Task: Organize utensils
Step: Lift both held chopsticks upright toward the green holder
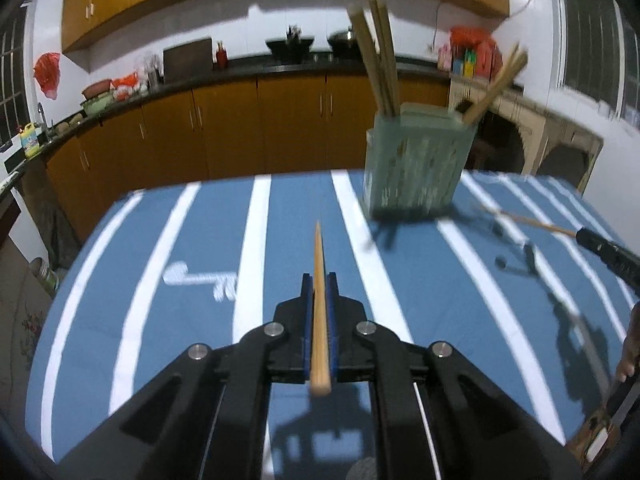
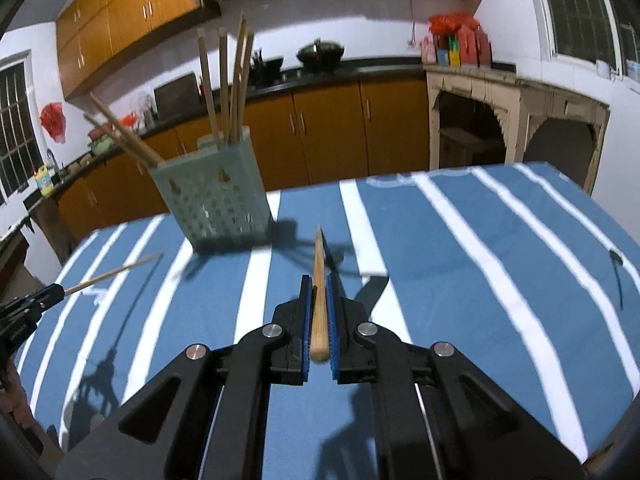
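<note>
Nearest the left wrist camera, the left gripper (image 1: 319,280) has its blue pads pressed together on a wooden chopstick (image 1: 319,300), which runs forward along the fingers with its thin tip out over the cloth and its thick butt end poking back toward the lens; in the right wrist view the right gripper (image 2: 319,284) pinches a second chopstick (image 2: 319,300) in the same lengthwise way, tip ahead, butt behind; both sticks are off the table, clear of the blue striped tablecloth (image 1: 200,260); each gripper also shows at the edge of the other's view, thin stick tip leading; the green utensil holder (image 1: 420,164) stands upright further back on the cloth, between the two grippers, already carrying a cluster of upright chopsticks at one side and a couple leaning out at the other; beyond it run a dark counter and orange cabinets (image 1: 260,128)

Judged from here, the sticks are on their way to the holder, and the risks are plain: each is held along the jaws rather than across, so it could slide or pivot in the pads when tipped upright; a tip catching the holder's rim or the sticks already inside could knock the light holder over; two grippers converging on one opening could collide
</note>
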Tool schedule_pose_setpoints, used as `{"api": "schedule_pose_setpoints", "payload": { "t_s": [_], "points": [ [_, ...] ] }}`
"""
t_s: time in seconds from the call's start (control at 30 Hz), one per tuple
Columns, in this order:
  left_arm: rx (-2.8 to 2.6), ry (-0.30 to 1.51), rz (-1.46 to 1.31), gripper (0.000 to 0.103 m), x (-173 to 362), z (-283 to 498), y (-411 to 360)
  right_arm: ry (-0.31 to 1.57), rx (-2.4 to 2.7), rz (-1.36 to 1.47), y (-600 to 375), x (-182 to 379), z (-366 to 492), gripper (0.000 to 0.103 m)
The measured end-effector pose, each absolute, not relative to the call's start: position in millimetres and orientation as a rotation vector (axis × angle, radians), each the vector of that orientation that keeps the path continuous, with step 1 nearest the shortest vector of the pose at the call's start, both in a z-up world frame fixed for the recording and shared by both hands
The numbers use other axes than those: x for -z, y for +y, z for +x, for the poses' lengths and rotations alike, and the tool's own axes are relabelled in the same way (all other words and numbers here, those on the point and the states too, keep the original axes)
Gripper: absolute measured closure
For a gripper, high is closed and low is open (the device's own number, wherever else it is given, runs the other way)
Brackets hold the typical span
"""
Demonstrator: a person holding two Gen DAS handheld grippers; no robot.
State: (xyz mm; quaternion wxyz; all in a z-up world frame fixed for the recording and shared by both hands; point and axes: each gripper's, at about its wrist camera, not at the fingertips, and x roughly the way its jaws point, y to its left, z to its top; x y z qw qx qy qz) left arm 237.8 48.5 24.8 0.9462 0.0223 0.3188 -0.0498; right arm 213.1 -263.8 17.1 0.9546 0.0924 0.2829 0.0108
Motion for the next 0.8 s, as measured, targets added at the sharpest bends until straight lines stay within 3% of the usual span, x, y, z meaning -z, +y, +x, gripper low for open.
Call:
{"api": "schedule_pose_setpoints", "payload": {
  "t_s": [0.33, 0.8],
  "points": [
    [0.111, 0.474, -0.077, 0.096, -81, 230, 66, 0.431, -0.040, 0.213, -270, -56, 208, 0.095],
    [0.124, 0.444, -0.121, 0.096, -98, 235, 72, 0.365, -0.096, 0.238, -264, -81, 212, 0.095]
  ]
}}
